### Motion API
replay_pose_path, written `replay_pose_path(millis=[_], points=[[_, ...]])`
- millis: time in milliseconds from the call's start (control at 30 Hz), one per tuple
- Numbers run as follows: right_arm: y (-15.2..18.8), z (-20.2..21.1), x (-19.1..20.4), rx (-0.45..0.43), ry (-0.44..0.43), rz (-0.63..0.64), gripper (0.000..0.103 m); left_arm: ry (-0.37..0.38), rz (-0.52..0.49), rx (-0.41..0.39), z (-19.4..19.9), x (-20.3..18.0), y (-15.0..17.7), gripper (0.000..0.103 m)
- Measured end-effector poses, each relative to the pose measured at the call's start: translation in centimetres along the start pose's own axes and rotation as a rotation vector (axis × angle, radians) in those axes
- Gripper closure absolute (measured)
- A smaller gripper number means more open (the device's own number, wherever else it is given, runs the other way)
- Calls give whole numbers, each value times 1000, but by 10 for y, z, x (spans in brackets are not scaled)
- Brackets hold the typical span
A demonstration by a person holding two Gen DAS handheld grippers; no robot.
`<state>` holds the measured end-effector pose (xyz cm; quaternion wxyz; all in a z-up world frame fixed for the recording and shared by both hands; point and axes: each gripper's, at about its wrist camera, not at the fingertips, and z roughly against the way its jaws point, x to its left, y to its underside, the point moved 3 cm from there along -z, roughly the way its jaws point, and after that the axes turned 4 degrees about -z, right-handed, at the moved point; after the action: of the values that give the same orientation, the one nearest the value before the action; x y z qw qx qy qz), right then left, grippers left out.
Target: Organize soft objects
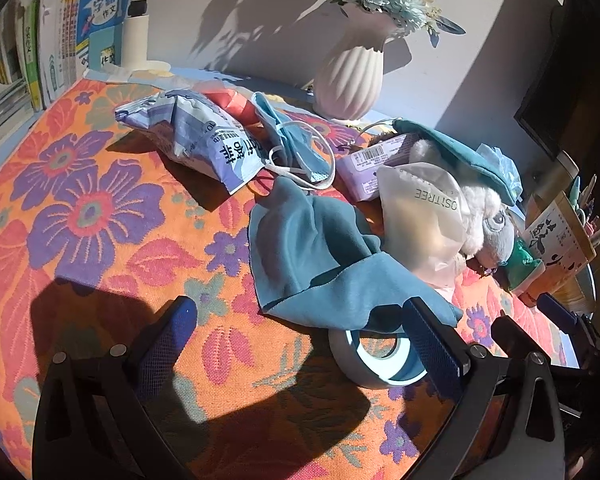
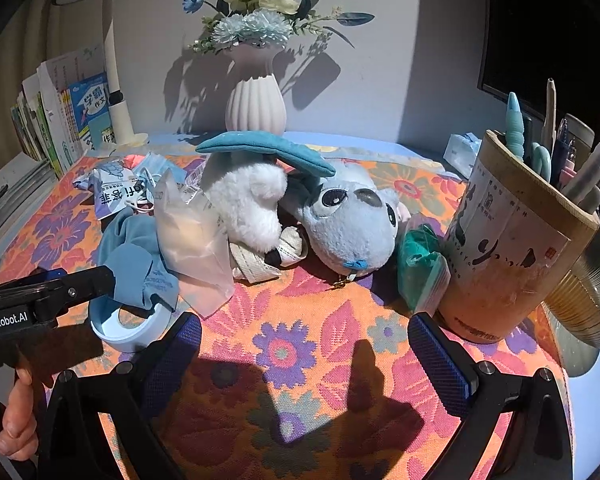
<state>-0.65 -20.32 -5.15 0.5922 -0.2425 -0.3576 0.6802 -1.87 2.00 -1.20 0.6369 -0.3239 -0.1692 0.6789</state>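
A teal cloth [image 1: 316,256] lies crumpled on the floral tablecloth [image 1: 80,216], its edge draped over a tape roll [image 1: 380,360]. My left gripper [image 1: 300,340] is open and empty, just in front of the cloth. A blue-and-white plush toy [image 2: 340,220] lies on its side with a teal pouch [image 2: 264,152] on top. My right gripper [image 2: 304,356] is open and empty, in front of the plush. A translucent bag [image 2: 192,240], a blue face mask [image 1: 292,140] and a tissue pack [image 1: 204,140] lie nearby. The cloth also shows in the right wrist view [image 2: 132,256].
A white ribbed vase [image 2: 256,108] with flowers stands at the back. A bamboo pen holder [image 2: 508,248] stands at right, with a green packet [image 2: 420,264] beside it. Books [image 1: 60,40] and a white lamp [image 2: 112,60] stand at back left. A purple pack [image 1: 376,160] lies behind the bag.
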Motion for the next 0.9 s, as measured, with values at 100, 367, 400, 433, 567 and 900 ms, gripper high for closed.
replay_pose_path(millis=[100,367,400,433,567,900], points=[[0,0,0,1,0,0,0,-3,-9,0,0,-2,0,1],[0,-1,1,1,2,1,0,4,-3,1,0,-1,0,1],[0,-1,0,0,4,0,0,6,-1,1,0,-2,0,1],[0,0,1,0,4,0,0,7,0,2,0,-2,0,1],[0,0,1,0,3,1,0,7,1,2,0,-1,0,1],[0,-1,2,1,5,0,0,12,6,4,-1,-1,1,1]])
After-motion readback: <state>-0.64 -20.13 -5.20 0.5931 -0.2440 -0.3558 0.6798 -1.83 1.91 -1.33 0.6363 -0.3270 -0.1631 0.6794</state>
